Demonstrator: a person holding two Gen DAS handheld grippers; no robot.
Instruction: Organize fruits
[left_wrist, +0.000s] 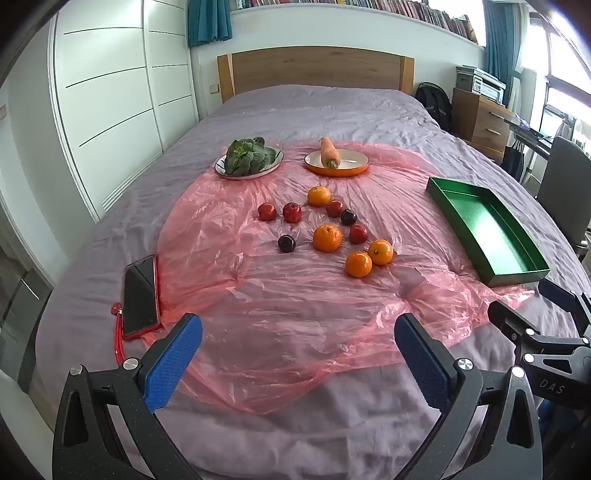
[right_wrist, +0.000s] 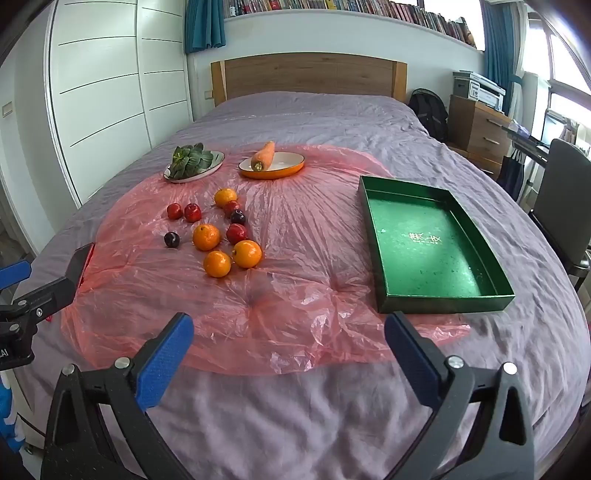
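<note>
A bed (left_wrist: 332, 110) with a wrinkled lilac cover fills the frame, its wooden headboard (left_wrist: 314, 68) at the top centre. A crinkled pink plastic sheet (left_wrist: 295, 295) lies spread over the cover across the middle. At lower left a smartphone in a red case (left_wrist: 140, 295) lies on the cover, touching the sheet's left edge. At right an empty green tray (right_wrist: 436, 243) rests partly on the sheet's edge, partly on the cover.

I see bright, soft daylight entering from the windows (left_wrist: 565, 99) at two o'clock, sharp focus throughout, faint glare on the plastic sheet (right_wrist: 295, 229), heavy fisheye bending and dark corners.
</note>
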